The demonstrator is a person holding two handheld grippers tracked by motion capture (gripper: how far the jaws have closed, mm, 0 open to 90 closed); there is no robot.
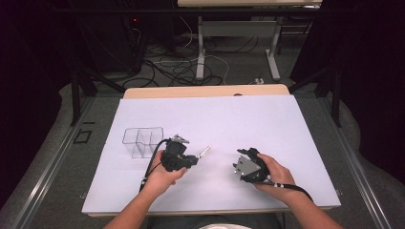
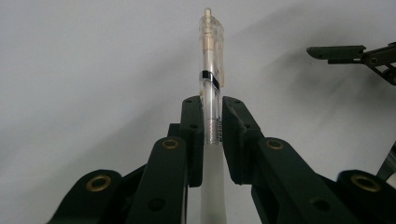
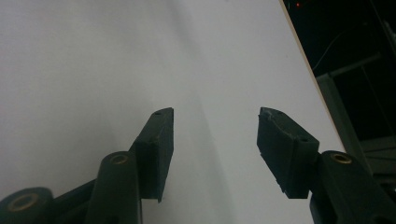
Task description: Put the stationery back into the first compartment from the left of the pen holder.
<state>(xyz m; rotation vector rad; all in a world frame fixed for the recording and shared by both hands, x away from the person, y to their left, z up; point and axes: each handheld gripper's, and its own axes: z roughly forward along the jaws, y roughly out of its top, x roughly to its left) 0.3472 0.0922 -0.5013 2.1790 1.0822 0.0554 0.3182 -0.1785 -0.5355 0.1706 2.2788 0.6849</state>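
**One camera overhead, two riding low on the grippers**

The high view looks forward and down from above the person's side, taking in the whole white counter [image 1: 248, 124] and the floor beyond it. The left gripper view sits close behind its own jaws, low over the counter, looking along a clear pen [image 2: 211, 79] toward the right gripper [image 2: 355, 53] at its right edge. The right gripper view also rides low, facing across bare counter to its far edge. All three views share the white surface.
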